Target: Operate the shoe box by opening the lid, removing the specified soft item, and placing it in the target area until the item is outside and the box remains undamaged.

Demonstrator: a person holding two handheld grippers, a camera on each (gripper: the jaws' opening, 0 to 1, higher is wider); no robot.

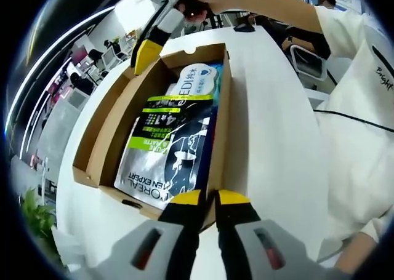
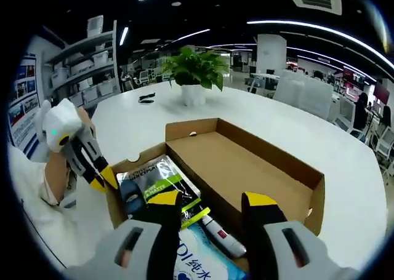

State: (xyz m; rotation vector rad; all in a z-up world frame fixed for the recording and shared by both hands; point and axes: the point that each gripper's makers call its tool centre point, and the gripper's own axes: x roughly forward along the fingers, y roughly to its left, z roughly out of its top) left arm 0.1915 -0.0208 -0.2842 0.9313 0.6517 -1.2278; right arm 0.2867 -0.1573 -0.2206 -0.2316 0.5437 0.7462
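The cardboard shoe box (image 1: 217,126) lies open on the white table, its lid (image 2: 246,169) folded out flat beside it. Inside lie a black and green soft pouch (image 1: 169,148) (image 2: 151,181), a white and blue wipes pack (image 1: 197,80) (image 2: 197,261) and a small red and white tube (image 2: 217,232). My left gripper (image 1: 210,198) is shut, its yellow tips at the box's near rim; whether it pinches the wall is unclear. It appears as the left gripper (image 2: 103,176) beside the box corner. My right gripper (image 2: 213,202) is open above the contents; the right gripper (image 1: 146,54) hovers at the box's far corner.
A potted plant (image 2: 194,71) stands across the round white table (image 2: 345,163), and a small black object (image 2: 146,97) lies near it. A person in a white top (image 1: 357,108) stands at the table's edge. Chairs and office shelves lie beyond.
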